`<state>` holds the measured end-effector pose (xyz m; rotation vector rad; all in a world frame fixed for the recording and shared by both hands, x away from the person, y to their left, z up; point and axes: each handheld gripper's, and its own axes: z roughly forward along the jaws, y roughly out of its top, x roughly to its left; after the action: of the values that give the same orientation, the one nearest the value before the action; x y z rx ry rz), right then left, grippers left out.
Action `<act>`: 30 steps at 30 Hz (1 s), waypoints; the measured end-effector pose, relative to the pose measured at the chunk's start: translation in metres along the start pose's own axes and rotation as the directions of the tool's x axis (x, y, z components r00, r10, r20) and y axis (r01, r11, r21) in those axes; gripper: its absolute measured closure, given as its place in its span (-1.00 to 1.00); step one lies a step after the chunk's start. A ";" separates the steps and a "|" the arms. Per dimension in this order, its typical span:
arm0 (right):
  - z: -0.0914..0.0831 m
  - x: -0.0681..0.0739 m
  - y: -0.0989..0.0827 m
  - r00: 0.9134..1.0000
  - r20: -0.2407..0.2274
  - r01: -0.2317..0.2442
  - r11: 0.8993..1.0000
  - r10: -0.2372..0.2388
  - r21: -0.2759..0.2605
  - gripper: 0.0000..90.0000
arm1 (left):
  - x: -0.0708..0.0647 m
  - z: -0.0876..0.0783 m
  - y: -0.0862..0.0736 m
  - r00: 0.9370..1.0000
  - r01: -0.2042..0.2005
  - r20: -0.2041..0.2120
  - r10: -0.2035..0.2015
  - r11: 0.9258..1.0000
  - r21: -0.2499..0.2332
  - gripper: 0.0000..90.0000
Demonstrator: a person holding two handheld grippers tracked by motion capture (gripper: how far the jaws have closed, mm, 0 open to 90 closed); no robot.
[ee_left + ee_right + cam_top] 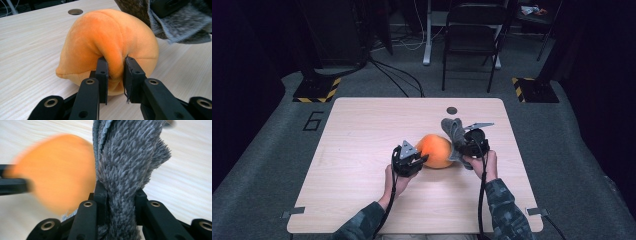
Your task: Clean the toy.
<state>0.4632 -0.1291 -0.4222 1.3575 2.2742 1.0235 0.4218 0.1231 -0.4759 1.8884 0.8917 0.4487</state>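
— Two grippers over one pale wooden table (pixel 362 200), right? What's the room like?

— Dim. Grey carpet around the table, a dark folding chair (pixel 472 30) beyond its far edge, cables trailing over the floor, and yellow-and-black striped base plates (pixel 318 90) at both far corners. The tabletop has a small round hole (pixel 452 110) near its far edge.

— How are the hands set?

— Both forearms, in camouflage sleeves (pixel 507 210), come in from the near edge. The left hand (pixel 393 181) holds the left gripper (pixel 421 160) low and pointing across toward the other hand. The right hand (pixel 484 164) holds the right gripper (pixel 460 144) angled inward, with its grey plate on top.

— What's in the left jaws?

— A fold of the orange plush toy (pixel 110 40). The jaws stand narrow with that ridge of fabric pinched between the pads; the rest of the toy bulges beyond the fingertips and rests on the table.

— And the right jaws?

— Clamped close on a grey furry cloth (pixel 127 160), which rises from between them and past their tips. In the right gripper view the orange toy sits blurred just left of the jaws, against the cloth.

— Do toy and cloth touch?

— From the high view they look pressed together between the two grippers.
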 end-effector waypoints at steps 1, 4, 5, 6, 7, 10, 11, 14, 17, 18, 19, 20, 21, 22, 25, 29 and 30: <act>0.002 0.007 0.001 1.000 -0.021 0.017 1.000 -0.017 0.006 0.61 | 0.000 0.000 0.000 1.000 0.000 -0.004 0.000 1.000 -0.004 0.65; 0.018 0.022 -0.005 0.997 0.011 0.070 0.996 -0.070 0.059 0.62 | 0.002 -0.003 0.001 1.000 -0.014 -0.009 0.014 1.000 -0.001 0.41; 0.020 0.022 -0.007 0.998 0.015 0.066 0.996 -0.067 0.064 0.62 | 0.001 -0.006 0.001 1.000 -0.017 -0.008 0.017 1.000 -0.005 0.29; 0.020 0.020 -0.007 0.998 0.007 0.059 0.996 -0.060 0.063 0.62 | 0.000 -0.008 0.001 0.999 -0.045 -0.030 0.045 0.999 -0.001 0.17; 0.020 0.017 -0.007 0.998 0.010 0.060 0.996 -0.060 0.061 0.62 | 0.000 -0.008 0.000 0.997 -0.060 -0.042 0.060 0.998 0.002 0.04; 0.021 0.012 -0.007 0.999 -0.001 0.042 0.997 -0.042 0.061 0.62 | -0.002 -0.001 -0.006 0.995 -0.071 -0.066 0.072 0.997 0.029 -0.15; 0.021 0.012 -0.008 0.999 0.004 0.034 0.998 -0.034 0.056 0.62 | -0.002 0.002 -0.008 0.996 -0.072 -0.060 0.074 0.997 0.027 -0.17; 0.021 0.013 -0.007 0.999 -0.002 0.040 0.997 -0.039 0.061 0.62 | -0.005 0.009 -0.012 0.994 -0.092 -0.051 0.092 0.996 0.016 0.09; 0.022 0.012 -0.007 0.999 0.004 0.042 0.997 -0.042 0.064 0.61 | -0.008 0.013 -0.013 0.992 -0.105 -0.063 0.106 0.994 0.017 0.55; 0.022 0.012 -0.007 0.999 0.007 0.046 0.997 -0.046 0.067 0.61 | -0.008 0.013 -0.014 0.992 -0.108 -0.066 0.109 0.994 0.016 0.67; 0.021 0.012 -0.007 0.998 0.018 0.052 0.996 -0.054 0.069 0.61 | -0.009 0.013 -0.015 0.991 -0.114 -0.071 0.115 0.993 0.017 0.74; 0.020 0.013 -0.006 0.998 0.023 0.064 0.996 -0.066 0.070 0.61 | -0.009 0.012 -0.015 0.991 -0.114 -0.074 0.115 0.993 0.016 0.77; 0.018 0.014 -0.006 0.997 0.026 0.070 0.995 -0.072 0.067 0.61 | -0.008 0.011 -0.013 0.992 -0.106 -0.072 0.106 0.994 0.008 0.80; 0.016 0.016 -0.005 0.997 0.040 0.071 0.995 -0.073 0.064 0.61 | -0.008 0.009 -0.011 0.992 -0.101 -0.075 0.102 0.995 0.005 0.82; 0.004 0.017 0.001 0.997 0.031 0.072 0.997 -0.073 0.031 0.61 | -0.006 0.005 -0.001 0.996 -0.058 -0.064 0.057 0.998 -0.022 0.85; -0.024 0.027 0.016 0.997 -0.029 0.067 0.996 -0.068 -0.058 0.61 | -0.009 0.002 0.005 0.998 -0.031 -0.062 0.029 0.999 -0.033 0.86; -0.029 0.033 0.019 0.996 -0.054 0.069 0.995 -0.073 -0.077 0.61 | -0.009 0.001 0.006 0.998 -0.024 -0.056 0.023 0.999 -0.027 0.86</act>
<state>0.4419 -0.1079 -0.3850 1.2237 2.2827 1.1258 0.4184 0.1141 -0.4703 1.8709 0.8961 0.5275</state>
